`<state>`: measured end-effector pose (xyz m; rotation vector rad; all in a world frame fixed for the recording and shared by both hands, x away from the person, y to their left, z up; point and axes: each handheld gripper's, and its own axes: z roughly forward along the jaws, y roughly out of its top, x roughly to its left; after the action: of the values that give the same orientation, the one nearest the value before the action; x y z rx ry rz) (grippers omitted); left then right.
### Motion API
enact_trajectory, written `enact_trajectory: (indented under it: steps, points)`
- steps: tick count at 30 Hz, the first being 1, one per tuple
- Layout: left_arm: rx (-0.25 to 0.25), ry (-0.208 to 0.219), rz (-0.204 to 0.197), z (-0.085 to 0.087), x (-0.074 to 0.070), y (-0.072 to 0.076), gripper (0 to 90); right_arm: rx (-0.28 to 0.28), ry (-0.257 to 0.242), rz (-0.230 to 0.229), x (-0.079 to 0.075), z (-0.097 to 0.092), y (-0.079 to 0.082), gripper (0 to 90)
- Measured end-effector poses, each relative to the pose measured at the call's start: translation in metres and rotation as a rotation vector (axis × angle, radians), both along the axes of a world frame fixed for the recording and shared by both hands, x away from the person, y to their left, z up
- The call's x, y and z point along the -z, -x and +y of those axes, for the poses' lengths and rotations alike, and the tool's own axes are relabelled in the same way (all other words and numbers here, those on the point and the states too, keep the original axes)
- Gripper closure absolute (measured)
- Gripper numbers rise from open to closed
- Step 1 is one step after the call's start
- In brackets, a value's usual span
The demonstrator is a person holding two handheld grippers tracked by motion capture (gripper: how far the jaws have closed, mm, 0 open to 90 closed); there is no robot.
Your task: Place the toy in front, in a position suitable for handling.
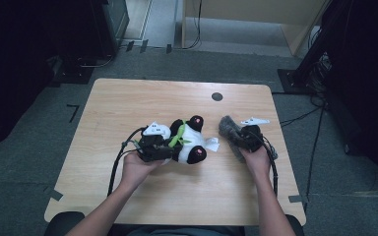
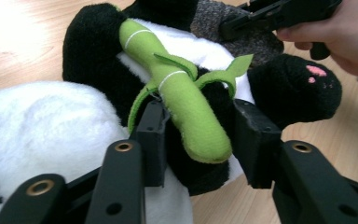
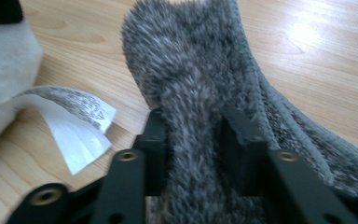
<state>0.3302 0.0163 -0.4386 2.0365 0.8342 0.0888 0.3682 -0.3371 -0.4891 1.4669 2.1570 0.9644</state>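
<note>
A black-and-white panda plush (image 1: pixel 189 140) lies on its back mid-table, with a green felt bamboo stalk (image 2: pixel 186 102) across its chest. My left gripper (image 2: pixel 200 140) comes at it from the left. Its pads sit against the black plush on either side of the stalk's lower end. To the panda's right lies a grey furry cloth (image 1: pixel 226 127). My right gripper (image 3: pixel 193 135) has its jaws pinched on a raised fold of that cloth (image 3: pixel 191 60). The left gripper view also shows the right gripper (image 2: pixel 279 14) on the cloth, just beyond the panda.
The panda's white care label (image 3: pixel 79 126) sticks out between the toy and the cloth. The wooden table (image 1: pixel 128 103) has a small black disc (image 1: pixel 217 96) near its far edge. Cables and dark equipment stands are on the floor around it.
</note>
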Motion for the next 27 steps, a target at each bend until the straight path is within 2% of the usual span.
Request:
enact_trajectory:
  steps: [1,4,7,12,17,21,25,26,27]
  points:
    - [0.000,0.000,0.000,0.000,0.000,0.000,56.7,0.000,0.000,0.000,0.000,0.000,0.000,67.9]
    - [0.016,0.016,0.003,0.001,0.000,-0.001,52.2,0.014,0.012,-0.009,-0.003,-0.001,0.000,77.1]
    - [0.025,0.013,-0.016,0.000,0.001,0.001,47.3,0.010,0.016,-0.001,-0.004,-0.003,0.000,80.0]
    - [0.037,-0.002,-0.034,-0.003,0.000,0.004,38.4,0.009,0.006,0.015,-0.005,-0.005,-0.001,81.4]
    - [0.040,0.001,-0.031,-0.002,-0.002,0.005,33.0,0.011,-0.020,0.022,-0.007,-0.007,-0.001,81.7]
    - [0.044,0.023,-0.015,0.004,-0.005,0.004,32.1,0.011,-0.051,0.033,-0.011,-0.008,-0.001,81.6]
    - [0.030,0.041,-0.044,0.011,-0.012,0.005,29.7,0.008,-0.060,0.043,-0.013,-0.007,0.000,81.8]
    - [0.036,0.045,-0.039,0.013,-0.013,0.005,28.9,0.007,-0.072,0.046,-0.015,-0.007,0.000,81.9]
    - [0.045,0.057,-0.016,0.017,-0.016,0.004,28.6,0.008,-0.081,0.049,-0.016,-0.006,0.000,82.0]
